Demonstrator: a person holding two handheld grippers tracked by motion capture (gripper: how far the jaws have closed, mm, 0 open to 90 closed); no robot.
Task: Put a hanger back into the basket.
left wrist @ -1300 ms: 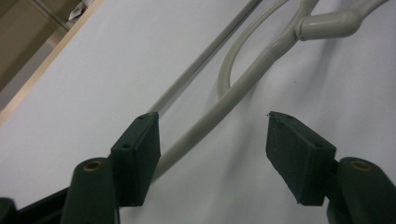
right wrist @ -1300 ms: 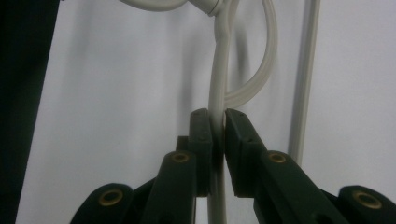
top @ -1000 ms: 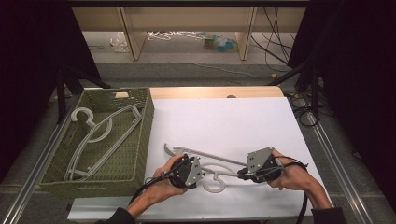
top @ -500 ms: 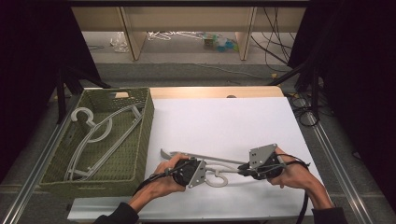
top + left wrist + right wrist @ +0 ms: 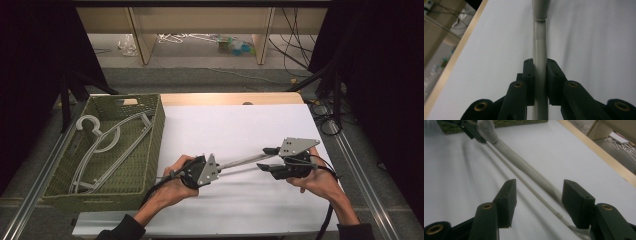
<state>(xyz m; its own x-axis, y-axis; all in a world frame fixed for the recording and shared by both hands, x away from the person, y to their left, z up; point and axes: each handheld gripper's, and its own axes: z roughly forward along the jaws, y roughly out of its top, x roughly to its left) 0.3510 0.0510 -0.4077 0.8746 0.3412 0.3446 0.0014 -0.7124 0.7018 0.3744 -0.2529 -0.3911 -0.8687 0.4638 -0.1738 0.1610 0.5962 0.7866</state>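
- White sheeting covers the table (image 5: 240, 125), with a wooden edge along its far side and dark curtains on both flanks; beyond it, a floor with cables and the legs of a wooden shelf
- At the table's left stands a green woven basket (image 5: 157, 125), and inside it lies a pale grey hanger (image 5: 107, 145), its hook toward the far left corner
- Near the front edge, a second grey hanger (image 5: 242, 162) is held between the two hands, its long arm running from the left gripper up and right toward the right gripper
- The left gripper (image 5: 212, 171) has just closed its jaws and they clamp the hanger's arm; in the left gripper view the black pads (image 5: 529, 77) press on both sides of the grey bar (image 5: 539, 50), which runs straight up and away over the white sheet
- The right gripper (image 5: 267, 159) has its jaws apart, having just opened; in the right gripper view the hanger's thick arm (image 5: 529, 172) and its thin lower rod pass between the spread pads (image 5: 507, 200) without touching them
- In that same view the left gripper (image 5: 475, 132) is seen farther off at the top left, gripping the hanger close to the basket (image 5: 506, 123)
- Both hands come in from the bottom of the high view, black cables trailing back from each gripper
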